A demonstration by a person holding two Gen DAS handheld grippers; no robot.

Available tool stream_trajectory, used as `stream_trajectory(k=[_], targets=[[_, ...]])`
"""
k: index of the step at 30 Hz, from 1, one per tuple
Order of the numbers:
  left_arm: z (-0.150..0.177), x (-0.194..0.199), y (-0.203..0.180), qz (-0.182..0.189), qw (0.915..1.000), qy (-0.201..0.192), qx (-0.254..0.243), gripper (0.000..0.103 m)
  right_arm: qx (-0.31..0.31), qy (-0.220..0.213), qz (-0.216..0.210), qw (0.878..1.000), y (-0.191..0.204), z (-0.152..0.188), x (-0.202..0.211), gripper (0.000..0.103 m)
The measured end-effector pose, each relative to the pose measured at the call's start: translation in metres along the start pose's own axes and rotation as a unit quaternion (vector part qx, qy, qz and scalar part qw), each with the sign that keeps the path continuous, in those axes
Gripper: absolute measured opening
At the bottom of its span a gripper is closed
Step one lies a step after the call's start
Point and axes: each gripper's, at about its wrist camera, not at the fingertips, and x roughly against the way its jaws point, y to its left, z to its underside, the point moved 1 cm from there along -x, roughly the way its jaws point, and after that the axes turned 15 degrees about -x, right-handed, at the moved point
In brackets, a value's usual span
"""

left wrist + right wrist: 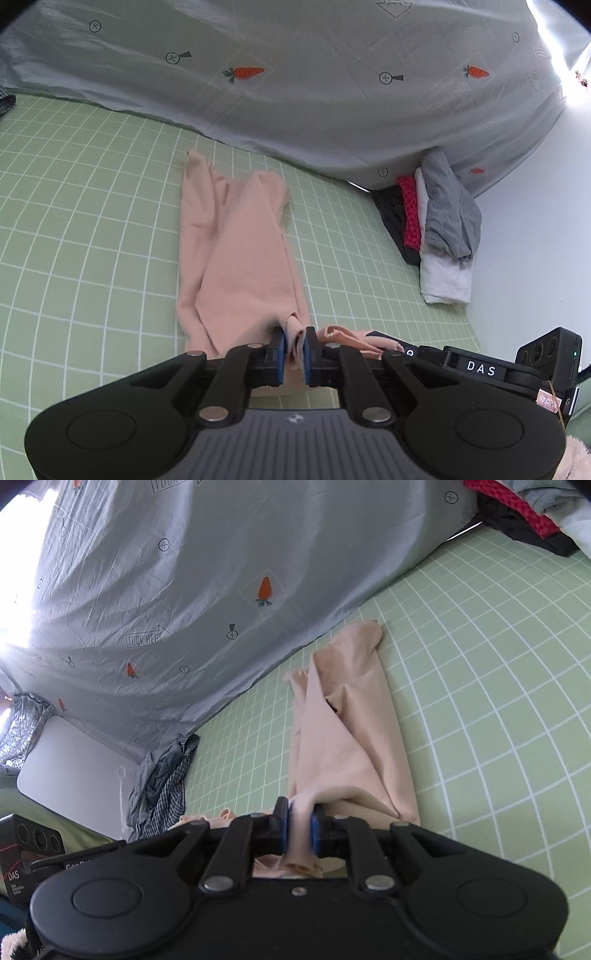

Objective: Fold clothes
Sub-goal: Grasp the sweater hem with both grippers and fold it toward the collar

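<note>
A pale pink garment (pixel 236 251) lies stretched lengthwise on the green checked sheet (pixel 92 206), its far end near the grey curtain. My left gripper (pixel 295 349) is shut on a bunched piece of its near edge. In the right wrist view the same pink garment (pixel 351 731) runs away from me, and my right gripper (pixel 300 829) is shut on another fold of its near edge. The right gripper's body (pixel 480 369) shows just to the right in the left wrist view, with pink cloth (pixel 347 338) between the two.
A grey curtain with carrot prints (pixel 314 74) hangs along the far side. A stack of grey, white, red and black clothes (pixel 436 221) sits at the far right corner by a white wall. A crumpled checked blue-grey cloth (pixel 162 786) lies at the left beside a white surface (pixel 74 775).
</note>
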Motion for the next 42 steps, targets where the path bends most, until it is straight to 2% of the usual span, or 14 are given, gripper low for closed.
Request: stream_trajectory(k=[10, 19, 23, 29, 36, 37, 38, 39, 40, 41, 42], targets=[[-0.051, -0.040, 0.032, -0.001, 0.9999, -0.008, 0.013, 0.010, -0.017, 0.002, -0.005, 1.000, 0.002, -0.054, -0.053, 0.013], [-0.131, -0.095, 0.074, 0.004, 0.9986, -0.027, 0.045, 0.010, -0.032, 0.004, -0.007, 0.999, 0.001, -0.126, -0.120, 0.013], [-0.159, -0.129, 0.091, -0.008, 0.9981, -0.030, 0.053, 0.010, -0.044, 0.009, 0.002, 0.999, -0.004, -0.154, -0.152, 0.013], [-0.164, -0.176, 0.119, -0.029, 0.9955, -0.013, 0.089, 0.010, -0.061, 0.022, 0.023, 0.998, -0.014, -0.192, -0.204, 0.013], [-0.153, -0.197, 0.139, -0.055, 0.9910, 0.009, 0.122, 0.011, -0.045, 0.043, 0.059, 0.996, -0.018, -0.195, -0.234, 0.014], [-0.153, -0.196, 0.139, -0.053, 0.9913, 0.010, 0.120, 0.012, -0.040, 0.045, 0.061, 0.996, -0.016, -0.195, -0.235, 0.016], [-0.154, -0.193, 0.138, -0.054, 0.9924, 0.009, 0.110, 0.015, -0.035, 0.047, 0.064, 0.996, -0.015, -0.196, -0.236, 0.017], [-0.156, -0.189, 0.136, -0.057, 0.9934, 0.005, 0.099, 0.022, -0.031, 0.048, 0.066, 0.996, -0.013, -0.196, -0.237, 0.018], [-0.157, -0.184, 0.134, -0.065, 0.9939, -0.001, 0.089, 0.029, -0.022, 0.042, 0.070, 0.996, -0.009, -0.198, -0.234, 0.023], [-0.159, -0.178, 0.132, -0.075, 0.9936, -0.003, 0.084, 0.048, -0.013, 0.035, 0.074, 0.997, -0.005, -0.200, -0.229, 0.028], [-0.159, -0.173, 0.132, -0.085, 0.9929, -0.006, 0.083, 0.066, -0.004, 0.028, 0.078, 0.997, -0.001, -0.201, -0.225, 0.042]])
